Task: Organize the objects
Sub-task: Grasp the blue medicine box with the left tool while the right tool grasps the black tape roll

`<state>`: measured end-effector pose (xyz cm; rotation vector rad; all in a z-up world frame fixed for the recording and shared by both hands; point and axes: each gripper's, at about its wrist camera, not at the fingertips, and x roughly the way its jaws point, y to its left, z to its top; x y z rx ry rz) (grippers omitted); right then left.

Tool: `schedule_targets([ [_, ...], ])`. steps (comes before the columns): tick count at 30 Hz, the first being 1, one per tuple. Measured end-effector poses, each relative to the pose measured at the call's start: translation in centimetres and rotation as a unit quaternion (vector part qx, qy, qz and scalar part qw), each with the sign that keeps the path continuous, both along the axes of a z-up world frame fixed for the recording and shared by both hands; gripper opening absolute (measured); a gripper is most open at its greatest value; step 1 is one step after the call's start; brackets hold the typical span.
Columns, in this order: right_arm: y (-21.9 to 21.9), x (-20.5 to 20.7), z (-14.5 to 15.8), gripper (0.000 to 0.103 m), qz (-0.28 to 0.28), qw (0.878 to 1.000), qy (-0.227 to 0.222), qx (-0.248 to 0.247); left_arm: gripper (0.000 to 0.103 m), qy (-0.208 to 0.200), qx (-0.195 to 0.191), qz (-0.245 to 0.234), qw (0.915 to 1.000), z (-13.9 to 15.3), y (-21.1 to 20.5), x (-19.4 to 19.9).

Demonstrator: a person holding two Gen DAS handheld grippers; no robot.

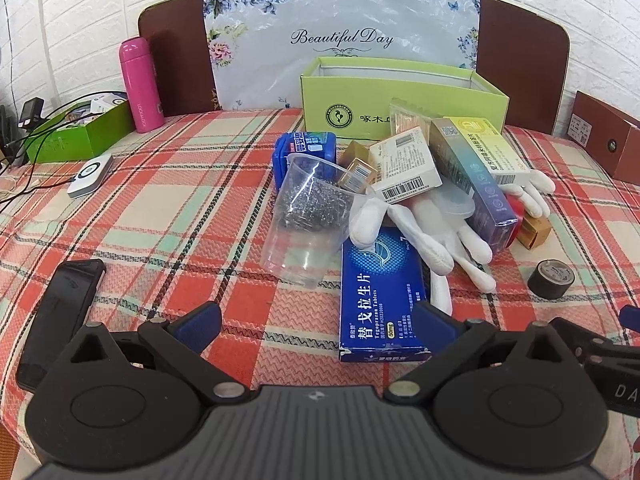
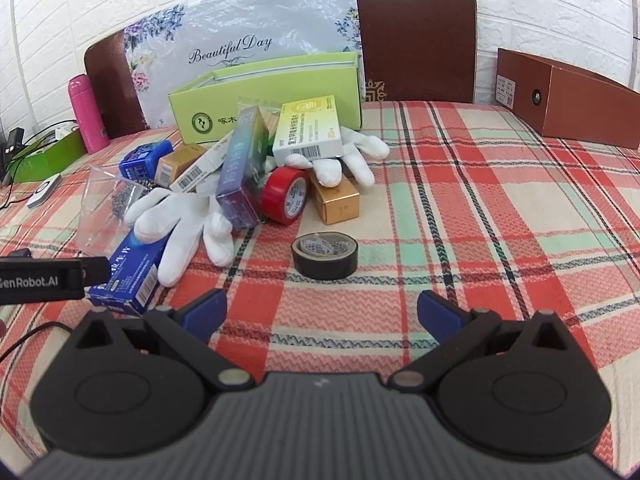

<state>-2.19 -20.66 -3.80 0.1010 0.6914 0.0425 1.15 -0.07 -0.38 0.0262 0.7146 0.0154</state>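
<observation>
The objects to be organized lie as a loose heap on the red, cream and green plaid tablecloth (image 2: 500,184), just in front of the open-topped light-green cardboard box (image 1: 400,96), which is judged the likely destination. A long blue cardboard tablet carton (image 1: 380,300) lies flat at the near edge of the heap, with the fingers of a white fabric glove (image 1: 432,220) draped over its far end. A clear plastic cup holding a steel wool scourer (image 1: 308,216) stands tilted beside it. A yellow-and-white medicine carton (image 2: 310,132) is propped on a second white glove, with a tall iridescent blue-violet carton (image 2: 244,168) leaning near it. A red roll of adhesive tape (image 2: 286,196) stands on edge between that carton and a gold rectangular box (image 2: 334,200). A black roll of tape (image 2: 324,254) lies flat, apart from the heap.

The left gripper (image 1: 316,320) is held with its jaws spread wide and nothing between them, at the near end of the blue tablet carton. The right gripper (image 2: 322,310) is likewise spread and empty, just short of the black roll.

Hazards are judged as follows. If the tablet carton is pulled, the glove may be dragged and the leaning cartons toppled. The tilted cup may be tipped by a passing finger. The red roll, if disturbed, may roll away. The flat black roll offers little height for a pinch and may slip.
</observation>
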Motion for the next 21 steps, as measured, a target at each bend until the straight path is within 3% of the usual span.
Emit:
schedule_targets([
  [10,0.2,0.2,-0.8,0.103,0.037,0.999,-0.026,-0.009,0.103,-0.01,-0.03,-0.034,0.9989,-0.7,1.0,0.3],
  [15,0.8,1.6,-1.8,0.103,0.059,0.997,-0.03,-0.035,0.102,-0.003,-0.054,-0.083,0.9951,-1.2,0.4,1.2],
  [17,0.8,2.4,-2.1,0.102,0.062,0.996,-0.033,-0.047,0.096,-0.003,-0.054,-0.103,0.9932,-1.5,-0.2,1.4],
  [21,0.1,4.3,-2.5,0.082,0.072,0.997,-0.023,-0.026,0.079,0.014,-0.069,-0.122,0.99,-2.4,-0.6,2.3],
])
